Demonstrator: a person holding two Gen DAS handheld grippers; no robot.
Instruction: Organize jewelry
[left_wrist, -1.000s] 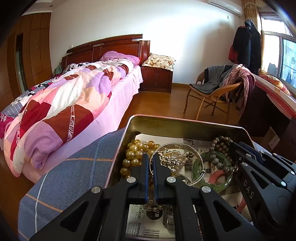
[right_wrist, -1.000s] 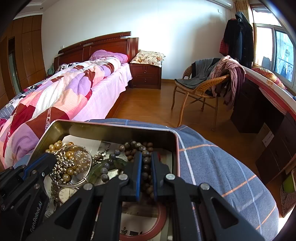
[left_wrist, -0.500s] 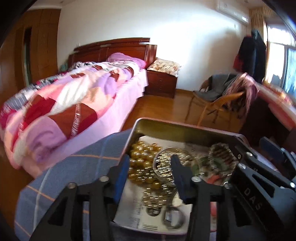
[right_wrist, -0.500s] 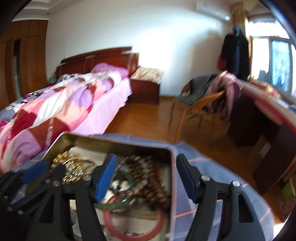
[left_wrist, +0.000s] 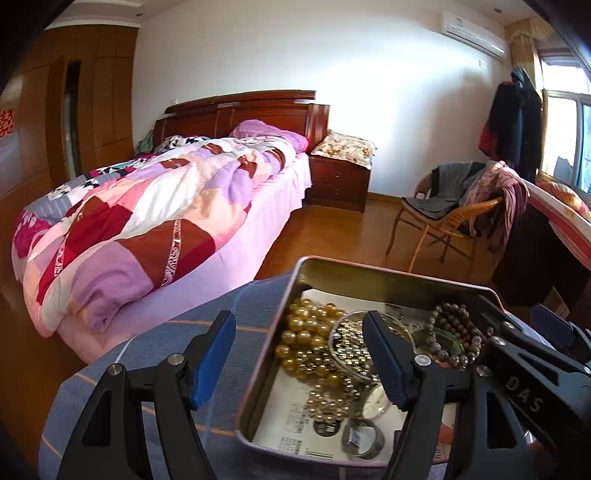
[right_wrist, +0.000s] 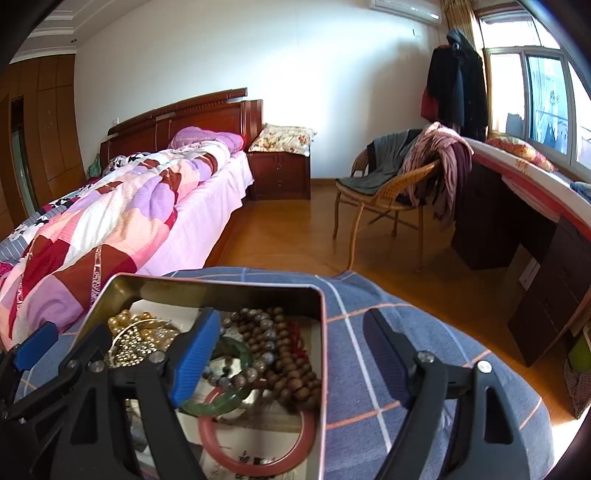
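Metal tin (left_wrist: 388, 277), lower centre of both views, on a blue checked cloth (right_wrist: 369, 325): gold bead strands (left_wrist: 306, 332), brown bead bracelets (right_wrist: 280, 354), green bangle (right_wrist: 236, 350) are contained. Red bangle (right_wrist: 258, 465) is shown by the right view only. Left gripper (left_wrist: 299, 354) and right gripper (right_wrist: 291, 354): jaws wide, opening, nothing gripped.

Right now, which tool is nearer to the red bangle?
Right. The right tool hangs just over the red bangle; the left tool is across the tin, above the gold beads.

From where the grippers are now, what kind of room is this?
A lived-in bedroom, most likely: a bed with a patchwork quilt, a wooden nightstand, and clothes over a wicker chair.
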